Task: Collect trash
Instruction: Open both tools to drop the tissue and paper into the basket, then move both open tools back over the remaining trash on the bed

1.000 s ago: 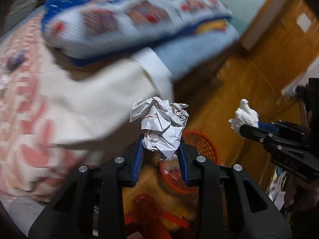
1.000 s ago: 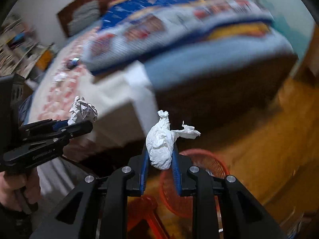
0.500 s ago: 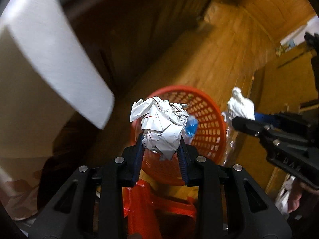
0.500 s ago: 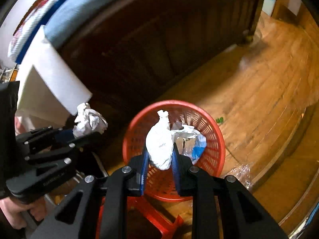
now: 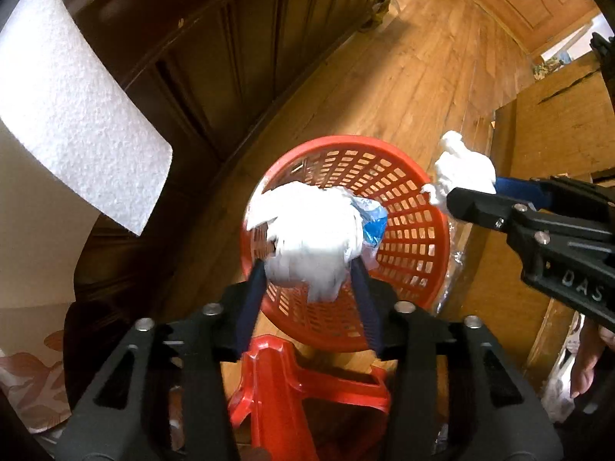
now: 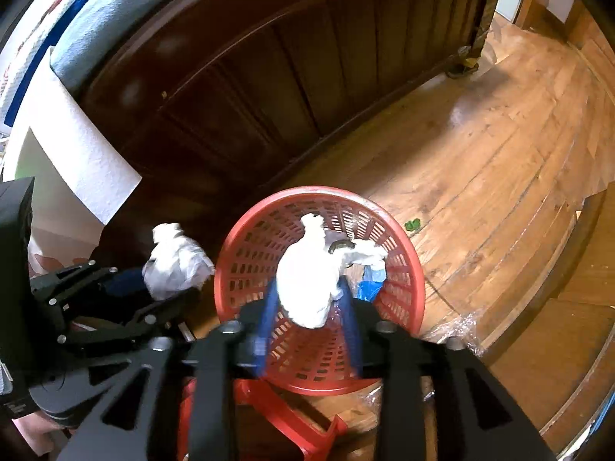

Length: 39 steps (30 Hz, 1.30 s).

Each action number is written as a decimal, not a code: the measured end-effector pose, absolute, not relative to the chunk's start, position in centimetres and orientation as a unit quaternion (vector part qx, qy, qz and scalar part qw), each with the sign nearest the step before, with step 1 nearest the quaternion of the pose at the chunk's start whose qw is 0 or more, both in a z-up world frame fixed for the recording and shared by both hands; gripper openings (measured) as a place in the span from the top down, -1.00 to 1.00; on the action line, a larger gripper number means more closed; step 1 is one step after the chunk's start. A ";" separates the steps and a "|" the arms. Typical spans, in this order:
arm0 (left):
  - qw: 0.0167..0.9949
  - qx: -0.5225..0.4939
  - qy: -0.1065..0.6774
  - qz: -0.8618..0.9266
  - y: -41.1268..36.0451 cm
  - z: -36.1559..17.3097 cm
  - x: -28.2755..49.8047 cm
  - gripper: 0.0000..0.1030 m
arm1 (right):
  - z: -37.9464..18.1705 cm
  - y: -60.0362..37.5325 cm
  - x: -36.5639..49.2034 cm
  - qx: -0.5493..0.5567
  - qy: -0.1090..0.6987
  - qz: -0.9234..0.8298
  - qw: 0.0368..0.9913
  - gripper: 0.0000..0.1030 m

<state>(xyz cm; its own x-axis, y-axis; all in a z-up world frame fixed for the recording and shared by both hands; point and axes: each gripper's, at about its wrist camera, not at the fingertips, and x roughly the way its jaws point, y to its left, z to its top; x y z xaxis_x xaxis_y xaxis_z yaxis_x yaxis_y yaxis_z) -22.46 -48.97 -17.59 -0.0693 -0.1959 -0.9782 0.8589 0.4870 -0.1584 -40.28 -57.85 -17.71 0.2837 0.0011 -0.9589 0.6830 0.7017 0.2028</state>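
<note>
A red mesh basket (image 5: 415, 230) (image 6: 238, 253) stands on the wooden floor right below both grippers. My left gripper (image 5: 308, 265) points down over it, its jaws opening around a crumpled paper ball (image 5: 311, 230). The ball is blurred and loose between the blue pads. My right gripper (image 6: 310, 290) hangs over the same basket, jaws opening too, and a white tissue wad (image 6: 307, 280) sits between its pads with a gap at the right pad. Each view shows the other gripper from the side: the right gripper (image 5: 499, 207) and the left gripper (image 6: 153, 296).
A dark wooden bed footboard (image 6: 269, 77) rises just behind the basket, with a white sheet (image 5: 69, 115) hanging at the left. A red plastic stool (image 5: 307, 376) is under my grippers. Blue plastic (image 6: 371, 280) lies in the basket, clear wrap (image 6: 453, 330) beside it.
Both grippers came down from bed height to just above the red basket. Their jaws have spread wider since half a second ago, and both wads now look loose.
</note>
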 end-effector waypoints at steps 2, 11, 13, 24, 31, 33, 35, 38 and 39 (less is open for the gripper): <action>0.622 0.281 0.596 -0.423 -48.7 -17.5 -22.4 -0.14 | -17.5 -58.0 -40.4 0.308 0.551 -0.238 0.738 0.02; 0.637 0.282 0.581 -0.421 -47.9 -14.4 -22.1 -0.46 | -13.7 -58.8 -40.5 0.295 0.526 -0.255 0.756 -0.20; 0.645 0.279 0.568 -0.428 -47.2 -12.5 -21.8 -0.47 | -11.1 -58.4 -39.6 0.284 0.510 -0.239 0.776 -0.20; 0.816 0.131 0.454 -0.333 -30.2 3.2 -9.3 -0.75 | 3.1 -48.3 -25.9 0.171 0.419 -0.073 0.889 -0.42; 0.885 0.027 0.433 -0.170 -14.3 2.8 3.5 -0.78 | 6.5 -37.7 -13.6 0.108 0.405 0.039 0.907 -0.45; 0.885 0.004 0.444 -0.142 -10.6 1.4 6.8 -0.78 | 6.3 -34.9 -9.9 0.098 0.404 0.062 0.907 -0.45; 0.886 -0.026 0.449 -0.114 -6.7 0.5 10.1 -0.78 | 5.8 -32.3 -6.2 0.097 0.407 0.084 0.904 -0.45; 0.892 -0.055 0.439 -0.094 -2.5 0.2 12.3 -0.78 | 4.6 -27.8 0.2 0.059 0.409 0.105 0.905 -0.45; 0.895 -0.071 0.431 -0.086 -0.7 0.0 13.0 -0.78 | 3.9 -25.8 3.5 0.042 0.411 0.122 0.903 -0.45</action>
<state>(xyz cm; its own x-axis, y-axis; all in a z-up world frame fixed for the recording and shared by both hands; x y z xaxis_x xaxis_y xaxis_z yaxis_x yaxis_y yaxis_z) 12.97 -0.67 -0.03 0.6139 -0.2158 -0.7593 0.0931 0.9750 -0.2018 3.50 -25.78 3.92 0.6328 0.2542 -0.7314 -0.1850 0.9669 0.1760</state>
